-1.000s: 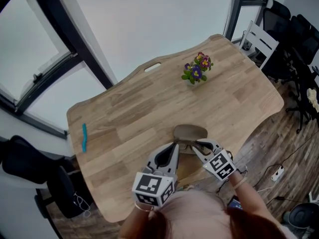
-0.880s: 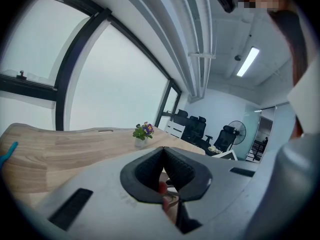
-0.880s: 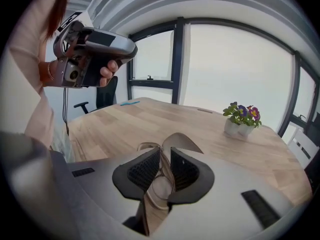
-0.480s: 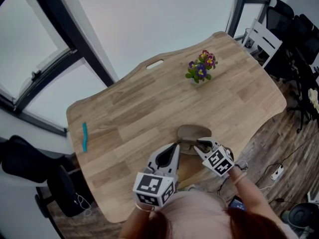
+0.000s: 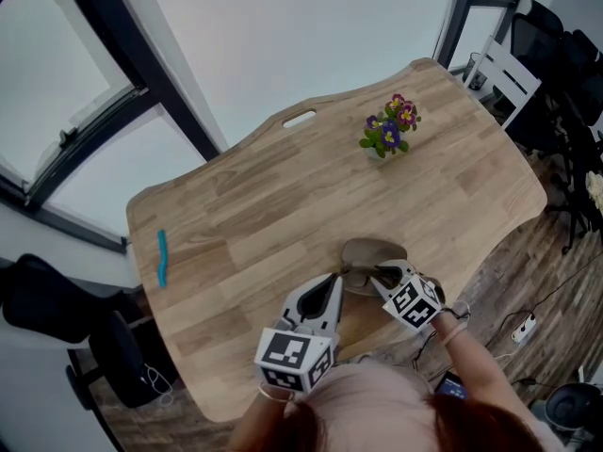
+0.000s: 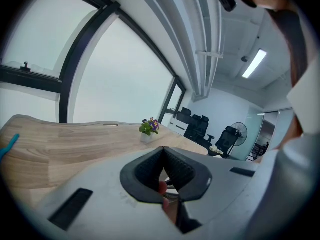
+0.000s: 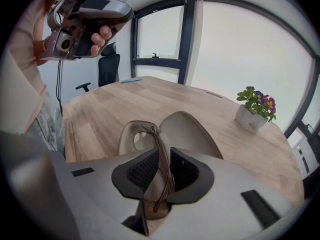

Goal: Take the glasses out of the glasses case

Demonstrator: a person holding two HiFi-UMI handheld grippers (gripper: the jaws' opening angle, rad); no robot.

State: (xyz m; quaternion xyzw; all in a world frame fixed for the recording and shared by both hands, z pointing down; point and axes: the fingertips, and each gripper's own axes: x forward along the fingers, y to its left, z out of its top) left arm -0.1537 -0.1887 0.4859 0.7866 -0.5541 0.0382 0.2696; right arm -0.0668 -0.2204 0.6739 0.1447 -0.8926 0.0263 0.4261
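Now my right hand-held gripper point(image 7: 162, 153) pinches the folded glasses point(image 7: 158, 176) edge-on, long axis near-to-far, over the open glasses case point(image 7: 187, 129); my left hand-held gripper point(image 6: 163, 155), raised on the left, has its jaws together.

No words, numbers or brand names can be read. The only signs are black-and-white square markers on the cubes of the left gripper point(image 5: 329, 281) and right gripper point(image 5: 379, 275), above the table's point(image 5: 245, 205) near edge.

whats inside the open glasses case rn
The thin brown wire-frame glasses reach from the right tool over the open taupe clamshell glasses case. Its pale lining shows; the tool covers the near part of the base.
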